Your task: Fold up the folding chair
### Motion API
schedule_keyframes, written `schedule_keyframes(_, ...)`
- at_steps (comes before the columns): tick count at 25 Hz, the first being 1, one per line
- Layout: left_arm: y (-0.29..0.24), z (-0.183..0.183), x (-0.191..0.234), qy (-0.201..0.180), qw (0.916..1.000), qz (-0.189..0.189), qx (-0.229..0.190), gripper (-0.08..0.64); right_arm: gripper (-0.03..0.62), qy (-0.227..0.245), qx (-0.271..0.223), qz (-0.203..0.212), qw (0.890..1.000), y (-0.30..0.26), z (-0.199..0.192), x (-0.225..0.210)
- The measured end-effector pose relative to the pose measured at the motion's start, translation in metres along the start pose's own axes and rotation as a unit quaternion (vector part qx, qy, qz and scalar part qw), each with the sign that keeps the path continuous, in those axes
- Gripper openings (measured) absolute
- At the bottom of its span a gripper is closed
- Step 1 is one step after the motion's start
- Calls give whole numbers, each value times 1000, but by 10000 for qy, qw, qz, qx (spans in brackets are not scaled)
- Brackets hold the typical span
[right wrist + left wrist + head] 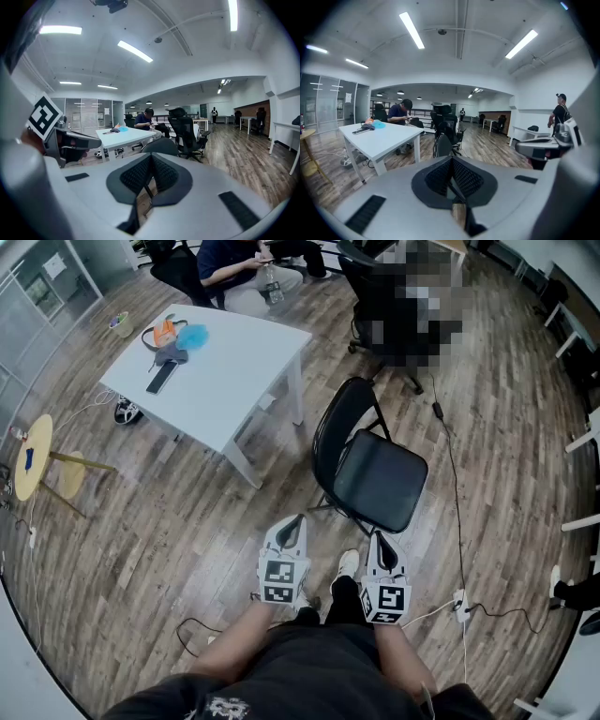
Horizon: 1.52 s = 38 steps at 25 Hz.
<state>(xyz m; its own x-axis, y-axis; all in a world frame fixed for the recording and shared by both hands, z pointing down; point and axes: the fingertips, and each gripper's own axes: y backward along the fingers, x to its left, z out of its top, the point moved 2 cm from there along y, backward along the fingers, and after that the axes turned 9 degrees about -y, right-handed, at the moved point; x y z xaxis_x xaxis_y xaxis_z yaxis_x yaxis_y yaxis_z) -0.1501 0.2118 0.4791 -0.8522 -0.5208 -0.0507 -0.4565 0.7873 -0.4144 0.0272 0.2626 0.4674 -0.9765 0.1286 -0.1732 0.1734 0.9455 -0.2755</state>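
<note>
A black folding chair (372, 470) stands unfolded on the wood floor just ahead of me, its seat flat and its curved back toward the white table. In the gripper views only the top of the chair's back shows past the jaws, chair (442, 145) and chair (160, 146). My left gripper (292, 524) is shut and holds nothing, hanging short of the chair's left front. My right gripper (380, 542) is also shut and bare, close to the seat's near edge without touching it. Both point forward and slightly down.
A white table (239, 381) with a phone and small items stands left of the chair, a person seated behind it. Black office chairs (384, 315) stand beyond. A round yellow side table (33, 456) is at far left. Cables (450, 484) and a power strip (461, 606) lie on the floor at right.
</note>
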Motion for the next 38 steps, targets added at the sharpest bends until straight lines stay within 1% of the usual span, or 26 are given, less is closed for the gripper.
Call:
schedule_keyframes(3,-30,7,2,1,10000,52,40,5,12,63,122,100,9999,-23,-4,-21)
schedule_keyframes(9,-99,6,6,-161,9989,147,407,5,12,31,474,241,9986,-77,-14,-66)
schedule_keyframes(11,-124,10,10,-274,9983,199,478,4,12,-25,618,287,9977,-96,-19,-80)
schedule_keyframes(13,-150,15,12,-306,9976,204,584,5,12,-109,783,280,9965,-114,-27,-99)
schedule_keyframes(15,-176,21,14,-362,9969,239,654,5,12,-206,936,206,9952,-132,-37,-123)
schedule_keyframes(18,-197,22,21,-437,9950,394,811,5,12,-451,1150,-4,9923,-144,-55,-155)
schedule_keyframes(21,-219,27,37,-458,9926,622,942,4,12,-653,1200,-149,9905,-160,-60,-184)
schedule_keyframes(23,-233,25,45,-536,9887,812,1139,5,12,-735,1302,-211,9885,-172,-69,-205)
schedule_keyframes(25,-243,24,52,-677,9839,995,1319,5,14,-850,1516,-274,9844,-181,-88,-224)
schedule_keyframes(27,-256,25,54,-816,9808,1051,1425,17,14,-1066,1779,-349,9776,-191,-112,-247)
schedule_keyframes(28,-263,26,53,-866,9802,1010,1466,91,14,-1210,1910,-382,9734,-196,-126,-260)
schedule_keyframes(29,-270,26,52,-907,9797,959,1511,164,41,-1366,2043,-417,9684,-200,-139,-271)
schedule_keyframes(30,-274,25,53,-946,9787,920,1571,188,113,-1518,2181,-455,9630,-202,-153,-280)
schedule_keyframes(33,-284,22,62,-918,9752,832,1836,248,189,-1890,2577,-596,9457,-206,-193,-301)
schedule_keyframes(36,-300,18,68,-656,9734,732,2068,295,261,-2353,2895,-777,9246,-208,-237,-325)
schedule_keyframes(38,-313,10,70,-503,9714,627,2236,308,301,-2675,3078,-935,9083,-208,-271,-344)
